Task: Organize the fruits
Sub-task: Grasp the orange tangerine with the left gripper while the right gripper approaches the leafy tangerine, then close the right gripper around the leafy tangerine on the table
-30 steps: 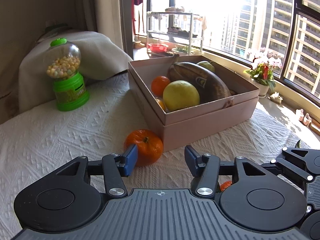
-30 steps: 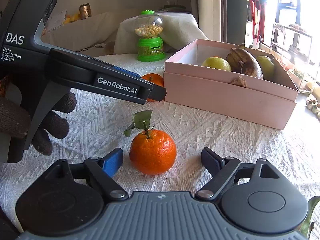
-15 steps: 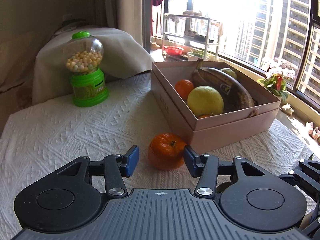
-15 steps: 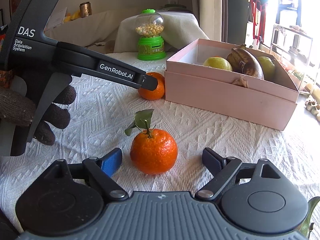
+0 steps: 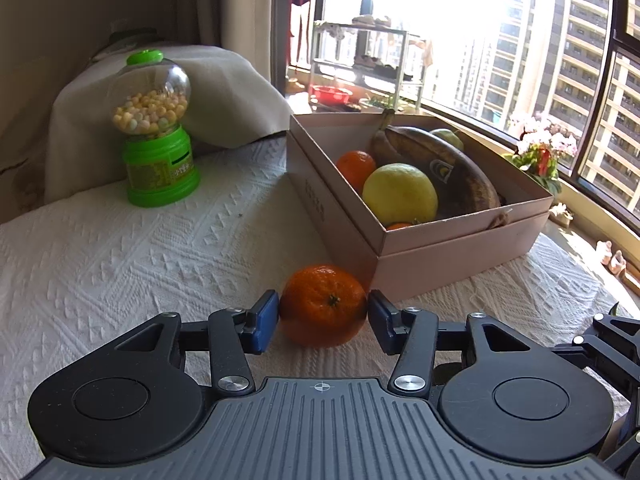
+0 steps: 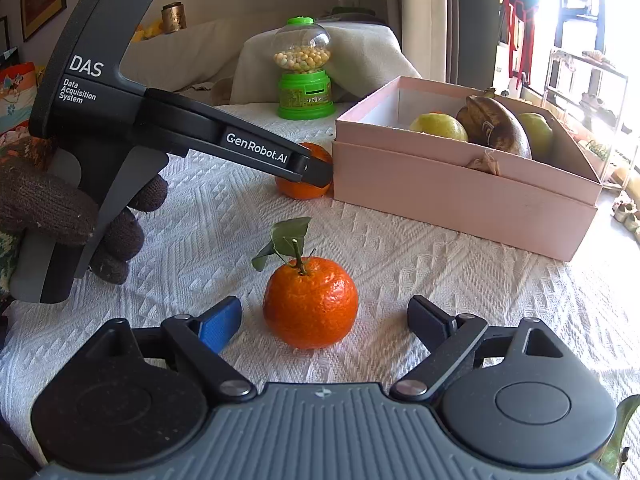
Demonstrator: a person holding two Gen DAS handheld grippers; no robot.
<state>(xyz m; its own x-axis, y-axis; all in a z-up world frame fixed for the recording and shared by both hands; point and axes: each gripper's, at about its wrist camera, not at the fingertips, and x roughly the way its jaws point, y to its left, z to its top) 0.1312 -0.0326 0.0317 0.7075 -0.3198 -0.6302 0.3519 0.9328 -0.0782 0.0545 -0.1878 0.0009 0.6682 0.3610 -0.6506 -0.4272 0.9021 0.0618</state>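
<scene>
**Black plastic rigs, blue pads, brown knit glove**

Both rigs are matte black up top with a ribbed grey deck, a small crosshair mark at its front edge, and two round discs either side. Silver screw heads sit at the linkage pivots. The left gripper has blue pads; the right gripper shows one blue pad. Seen side-on, the left body reads "DAS Data Acquisition System" and "GenRobot.AI" in white. The left hand wears a fuzzy brown knit glove.

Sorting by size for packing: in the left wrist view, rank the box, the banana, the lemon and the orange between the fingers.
1. box
2. banana
3. lemon and orange look alike; the orange is nearer, so no ranking.
</scene>
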